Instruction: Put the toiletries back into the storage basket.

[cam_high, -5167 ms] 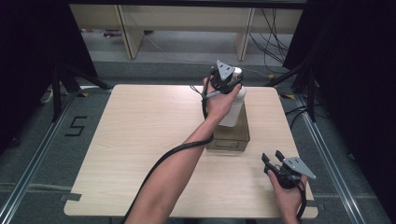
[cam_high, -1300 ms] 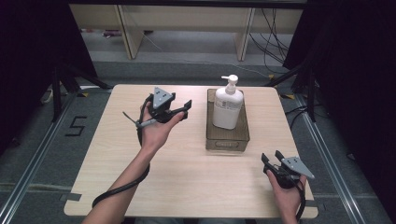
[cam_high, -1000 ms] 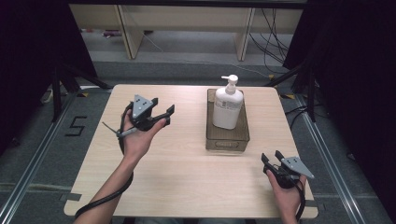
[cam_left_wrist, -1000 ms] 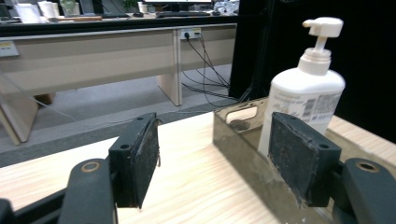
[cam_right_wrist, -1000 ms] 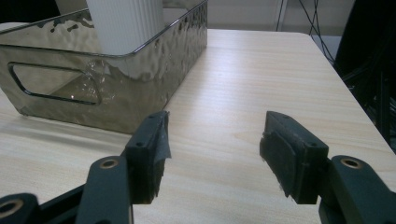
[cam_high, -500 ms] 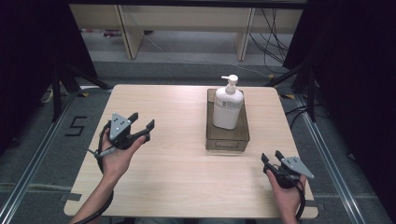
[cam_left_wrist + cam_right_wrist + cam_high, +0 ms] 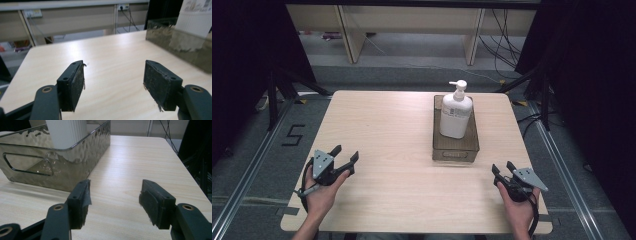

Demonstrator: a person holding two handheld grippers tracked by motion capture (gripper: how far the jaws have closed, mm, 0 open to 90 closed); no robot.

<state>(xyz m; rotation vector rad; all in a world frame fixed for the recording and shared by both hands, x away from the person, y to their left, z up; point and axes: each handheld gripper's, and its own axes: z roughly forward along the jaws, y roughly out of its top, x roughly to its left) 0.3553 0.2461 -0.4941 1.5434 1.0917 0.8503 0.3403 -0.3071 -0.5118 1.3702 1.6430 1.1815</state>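
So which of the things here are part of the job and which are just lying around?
Part of the job:
white pump bottle, standing upright in the bin
dark clear bin
left claw, open
right claw, open

Just lying about:
wooden shelving behind the table
cables on the floor

The pump bottle (image 7: 456,116) stands in the bin (image 7: 455,151) on the table's (image 7: 387,130) right half, toward the far edge.

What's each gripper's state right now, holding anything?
Left gripper: open, empty, near the table's left front edge.
Right gripper: open, empty, just in front of the bin that holds the pump bottle.
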